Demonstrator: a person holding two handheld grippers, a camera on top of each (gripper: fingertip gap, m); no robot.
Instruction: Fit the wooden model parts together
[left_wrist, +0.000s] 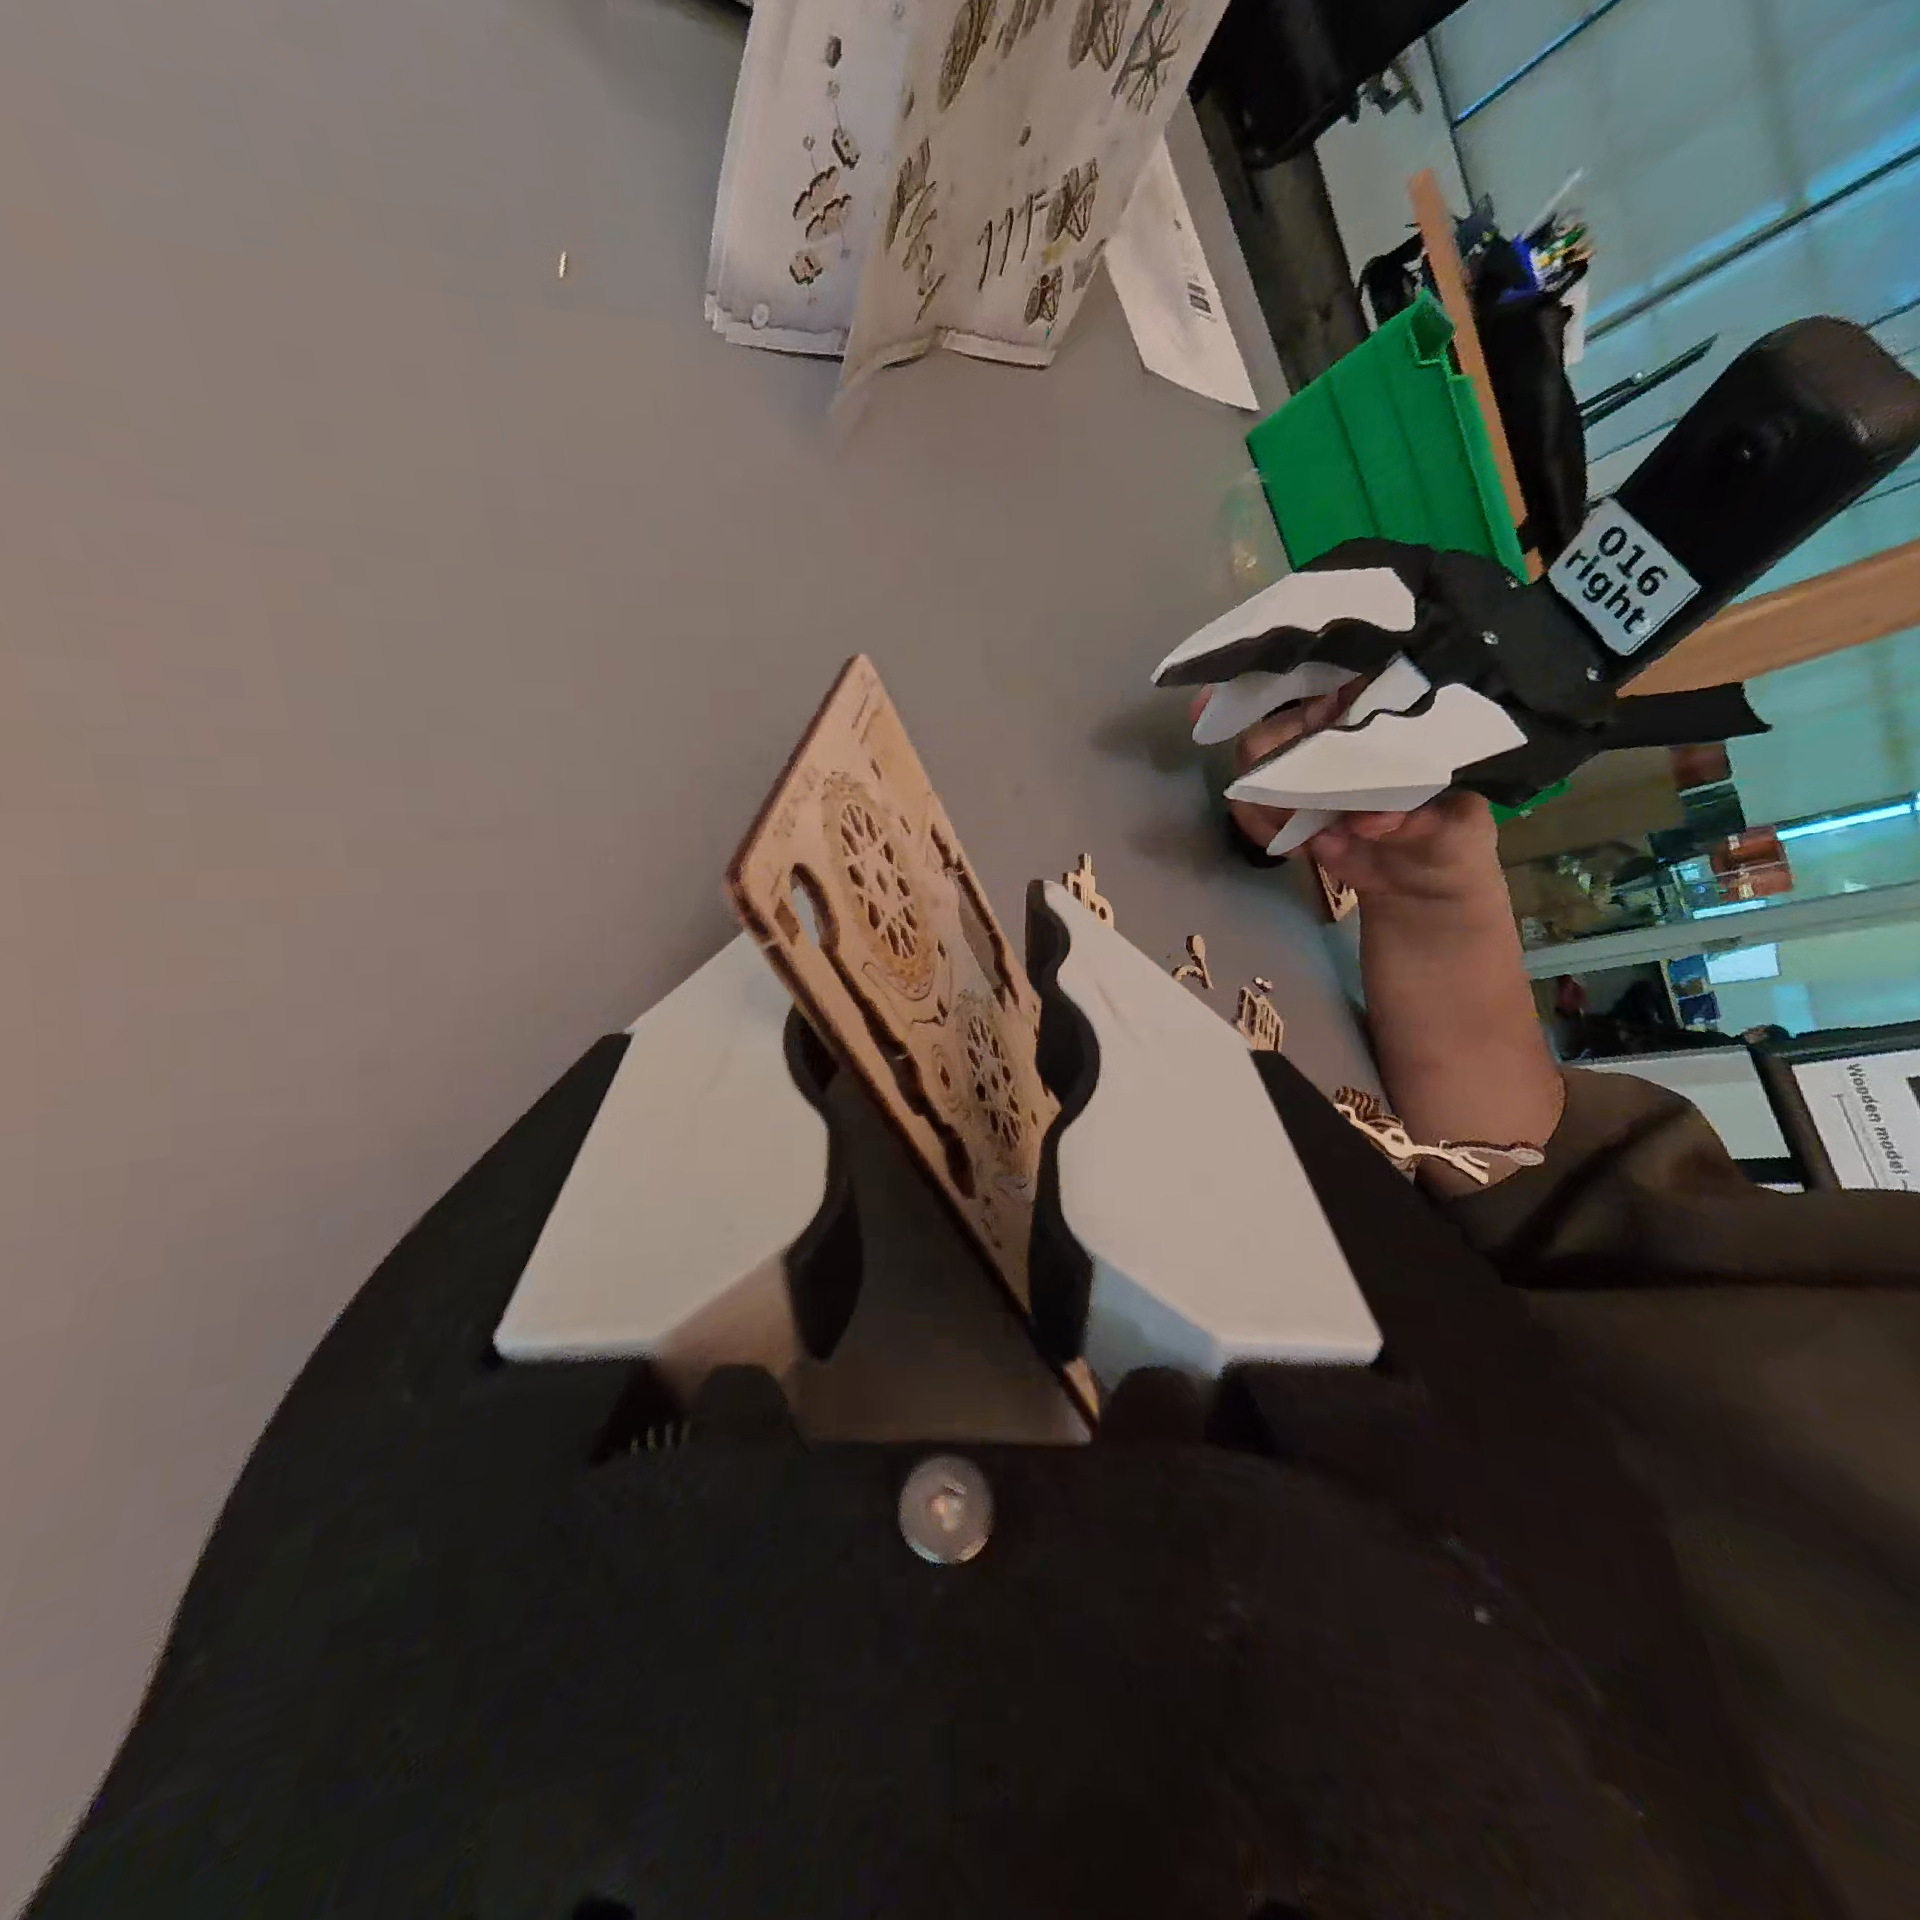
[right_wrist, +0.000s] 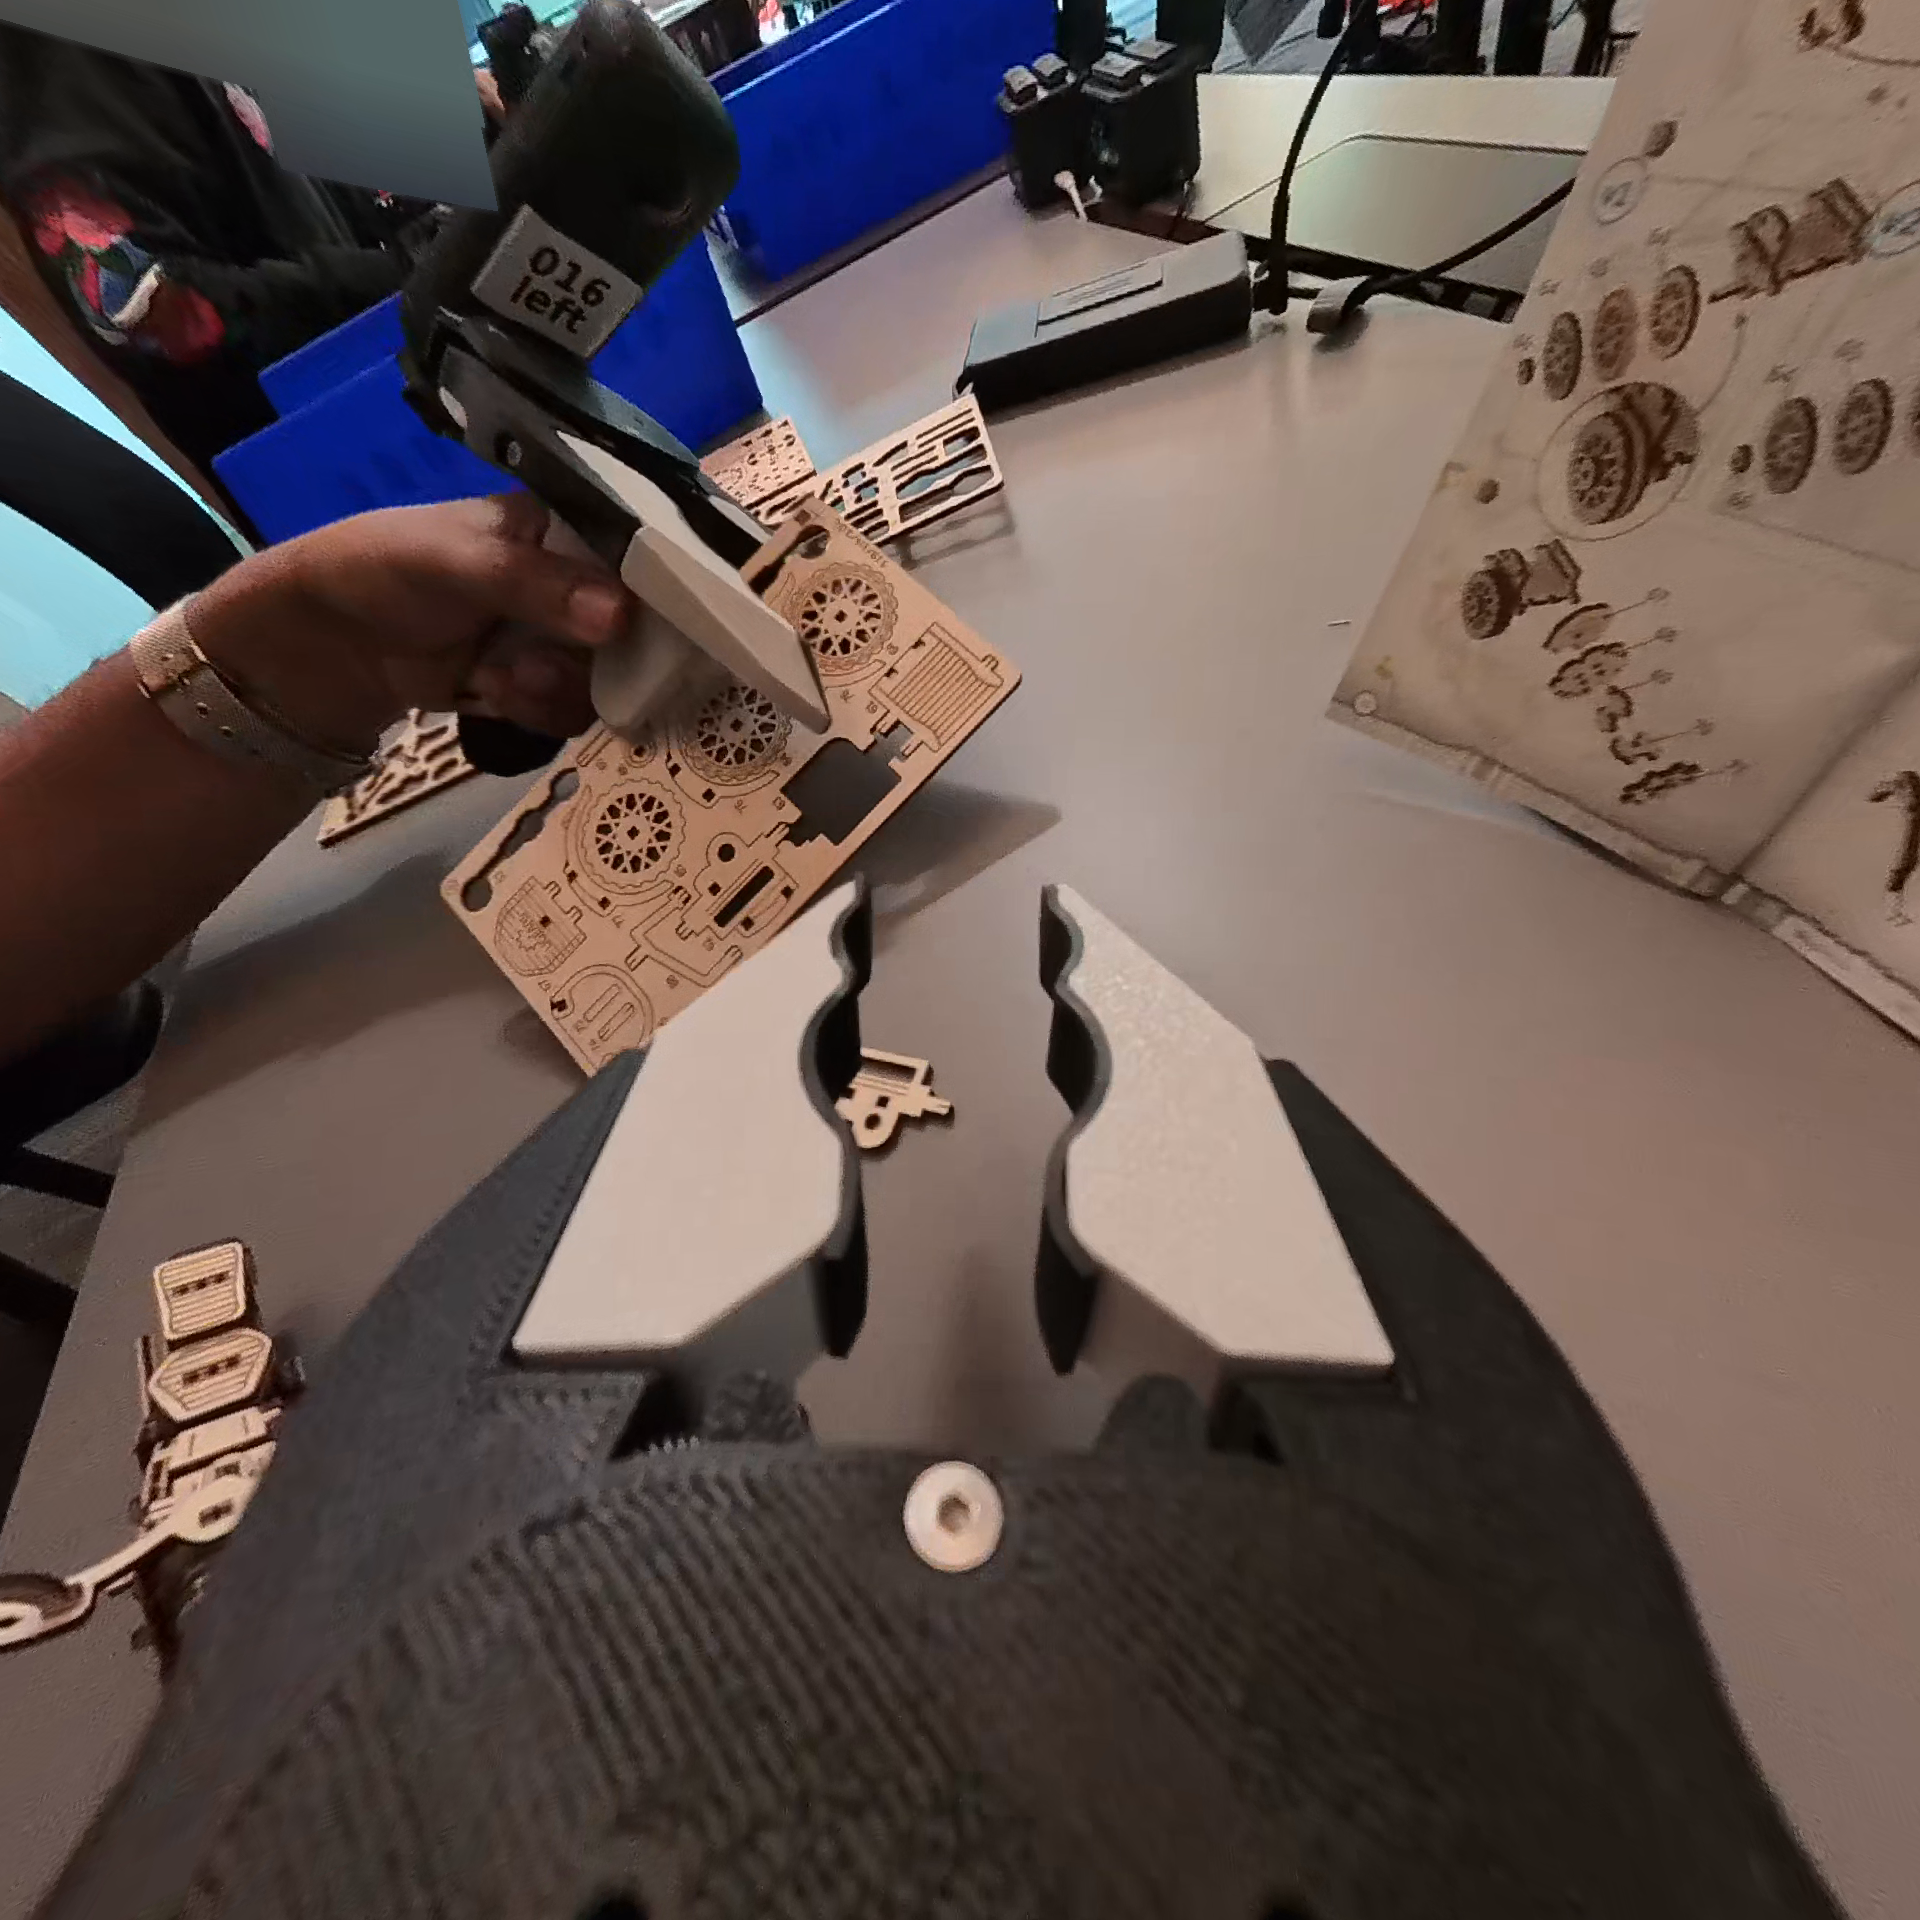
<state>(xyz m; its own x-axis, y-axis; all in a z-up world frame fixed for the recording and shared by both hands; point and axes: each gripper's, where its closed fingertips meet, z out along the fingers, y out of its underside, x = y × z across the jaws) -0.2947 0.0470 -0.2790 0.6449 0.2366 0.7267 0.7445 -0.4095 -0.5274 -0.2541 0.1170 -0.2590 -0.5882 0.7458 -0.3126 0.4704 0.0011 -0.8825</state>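
My left gripper (left_wrist: 904, 935) is shut on a laser-cut wooden sheet (left_wrist: 852, 810) with wheel patterns, which stands tilted between its jaws. In the right wrist view the left gripper (right_wrist: 805, 691) holds this sheet (right_wrist: 727, 831) by its upper edge, slanted, with the lower corner near the grey table (right_wrist: 1195, 727). My right gripper (right_wrist: 951, 904) is open and empty above the table. A small loose wooden part (right_wrist: 894, 1107) lies on the table below its jaws. The right gripper (left_wrist: 1247, 727) also shows at the right of the left wrist view, open, apart from the sheet.
A partly built wooden model (right_wrist: 197, 1382) sits at the lower left. Other punched sheets (right_wrist: 914, 478) lie behind. The instruction sheet (right_wrist: 1662, 520) stands at the right. A black box (right_wrist: 1112, 322) and blue bins (right_wrist: 862, 135) are farther back. A green bin (left_wrist: 1382, 457) and loose parts (left_wrist: 1257, 1013) lie beside the table. The partly built wooden model (right_wrist: 197, 1382) is about 20 centimetres from both grippers' fingertips.
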